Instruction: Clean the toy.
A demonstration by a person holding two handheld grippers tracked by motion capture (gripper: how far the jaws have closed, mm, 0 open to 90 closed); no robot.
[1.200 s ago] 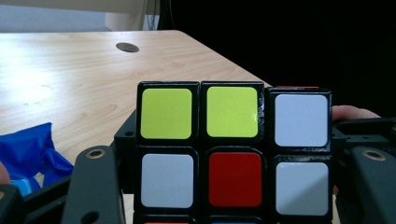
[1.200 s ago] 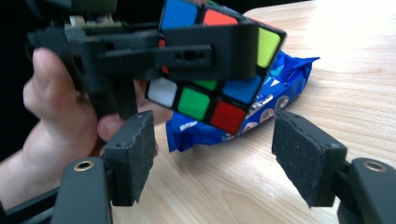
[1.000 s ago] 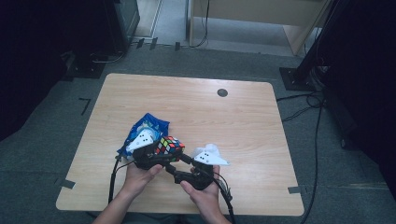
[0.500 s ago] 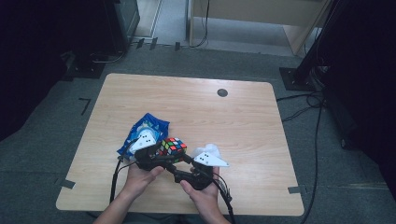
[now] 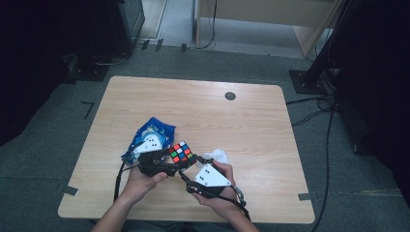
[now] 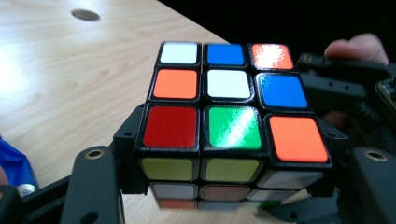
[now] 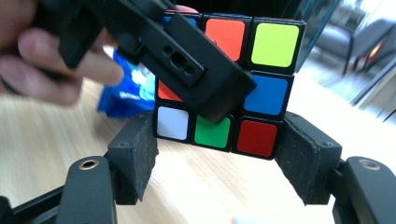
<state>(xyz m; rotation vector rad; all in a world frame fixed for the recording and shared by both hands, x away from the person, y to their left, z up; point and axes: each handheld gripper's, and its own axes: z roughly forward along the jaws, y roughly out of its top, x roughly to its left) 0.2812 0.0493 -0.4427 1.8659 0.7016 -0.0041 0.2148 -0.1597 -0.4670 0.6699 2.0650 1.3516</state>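
Note:
A scrambled Rubik's cube (image 5: 182, 152) hangs just above the table's front half, held from both sides. My left gripper (image 5: 170, 162) comes in from the left, and its pads press the cube (image 6: 229, 84) on the lower layer's two sides. My right gripper (image 5: 189, 166) reaches in from the right and is shut on the cube (image 7: 271, 93) at its bottom layer, one pad on each side. In the right gripper view one of the left gripper's black fingers (image 7: 196, 70) crosses the cube's face, with a hand behind it.
A crumpled blue snack bag (image 5: 152, 133) lies just left of and behind the cube. A white wad of paper (image 5: 220, 155) sits by the right hand. The wooden table (image 5: 241, 125) has a dark round hole (image 5: 230, 95) near its far edge.

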